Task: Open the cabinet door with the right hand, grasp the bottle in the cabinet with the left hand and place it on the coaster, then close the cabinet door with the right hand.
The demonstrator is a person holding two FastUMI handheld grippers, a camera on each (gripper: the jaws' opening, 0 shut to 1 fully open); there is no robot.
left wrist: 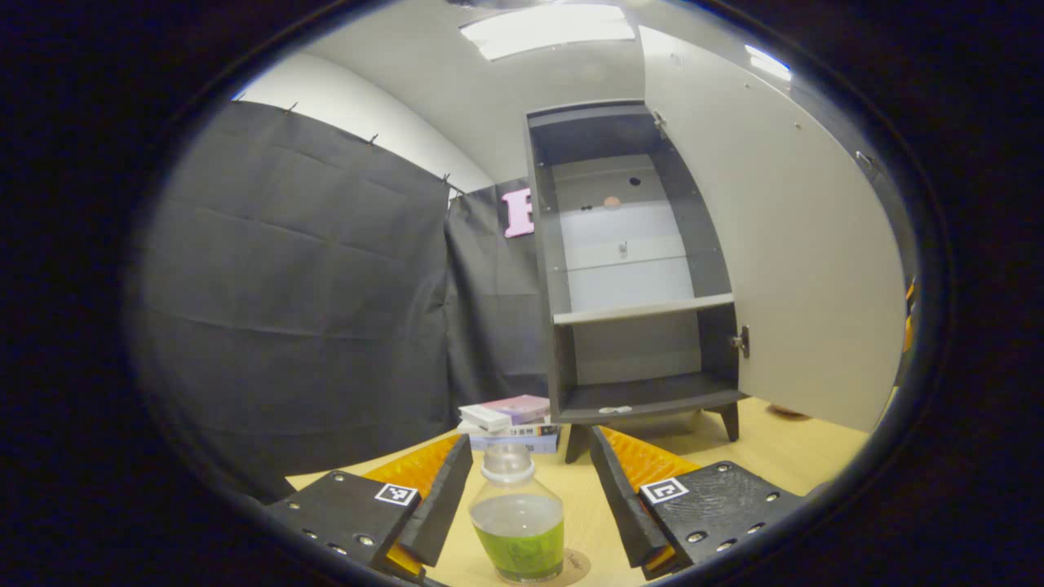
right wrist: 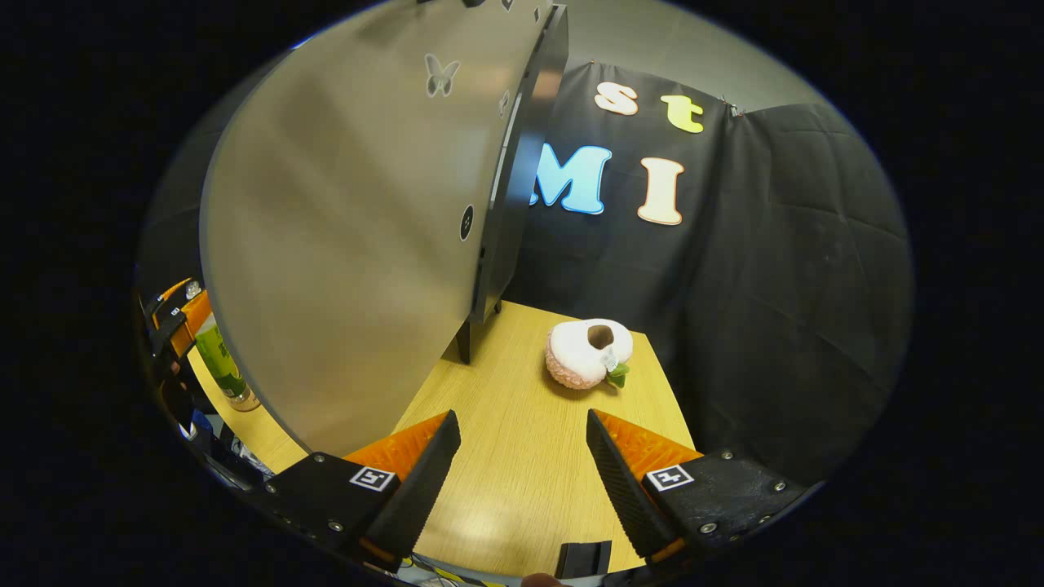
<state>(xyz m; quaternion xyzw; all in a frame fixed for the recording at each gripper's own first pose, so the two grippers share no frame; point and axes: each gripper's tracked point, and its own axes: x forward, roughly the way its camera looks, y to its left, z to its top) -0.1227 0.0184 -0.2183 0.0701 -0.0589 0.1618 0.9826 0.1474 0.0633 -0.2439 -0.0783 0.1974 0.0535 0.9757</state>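
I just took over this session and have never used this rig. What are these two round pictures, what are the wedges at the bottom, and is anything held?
Each picture comes from a camera riding on a handheld two-finger gripper, looking forward along its fingers; those are the wedges.

In the left gripper view, the left gripper is open, its fingers standing either side of the bottle without touching it. The bottle stands upright on the coaster on the wooden table. Behind are a stack of books and the cabinet, its door swung open.

In the right gripper view, the right gripper is open and holds nothing, beside the door, with a plush toy beyond.
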